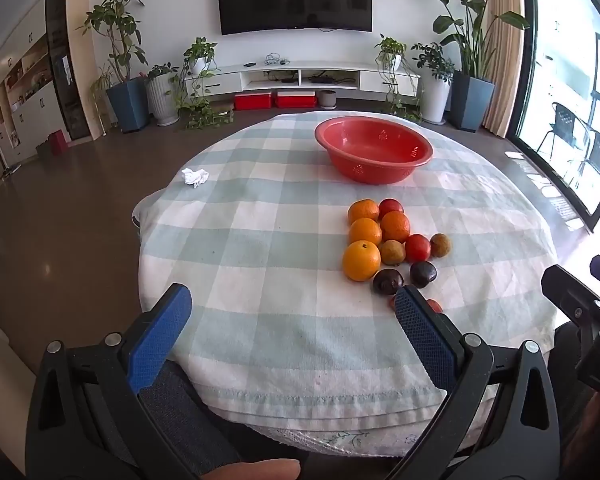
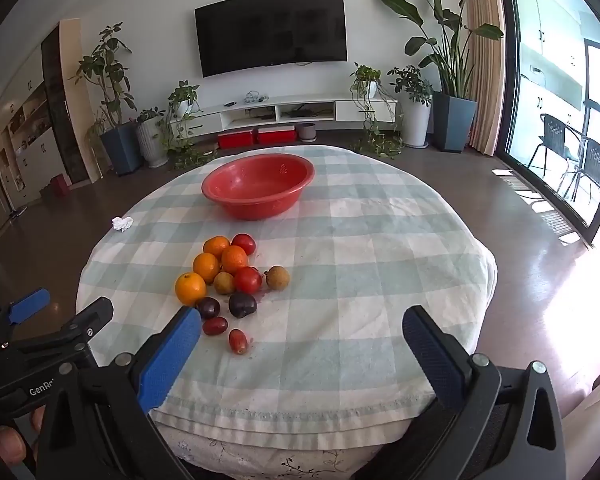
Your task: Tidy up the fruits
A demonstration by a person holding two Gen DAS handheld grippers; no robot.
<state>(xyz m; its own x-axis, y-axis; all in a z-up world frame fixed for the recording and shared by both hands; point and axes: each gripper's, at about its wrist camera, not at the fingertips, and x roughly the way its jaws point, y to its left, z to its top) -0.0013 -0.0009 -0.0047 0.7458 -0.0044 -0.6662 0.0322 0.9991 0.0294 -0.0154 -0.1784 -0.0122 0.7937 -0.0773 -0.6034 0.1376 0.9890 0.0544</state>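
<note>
A pile of fruit lies on the checked tablecloth [image 1: 260,240]: several oranges [image 1: 361,261] [image 2: 190,288], red tomatoes [image 1: 417,247] [image 2: 247,279], two dark plums [image 1: 388,282] [image 2: 242,305], brownish longans [image 2: 277,277] and two small red fruits [image 2: 238,341]. An empty red bowl [image 1: 374,149] [image 2: 258,184] stands beyond the pile. My left gripper [image 1: 294,300] is open and empty near the table's front edge, left of the pile. My right gripper [image 2: 302,320] is open and empty, right of the pile.
A crumpled white tissue [image 1: 195,176] [image 2: 122,223] lies at the table's left edge. The right gripper's body [image 1: 580,312] shows at the left wrist view's right edge. Beyond the table are floor, potted plants and a TV cabinet.
</note>
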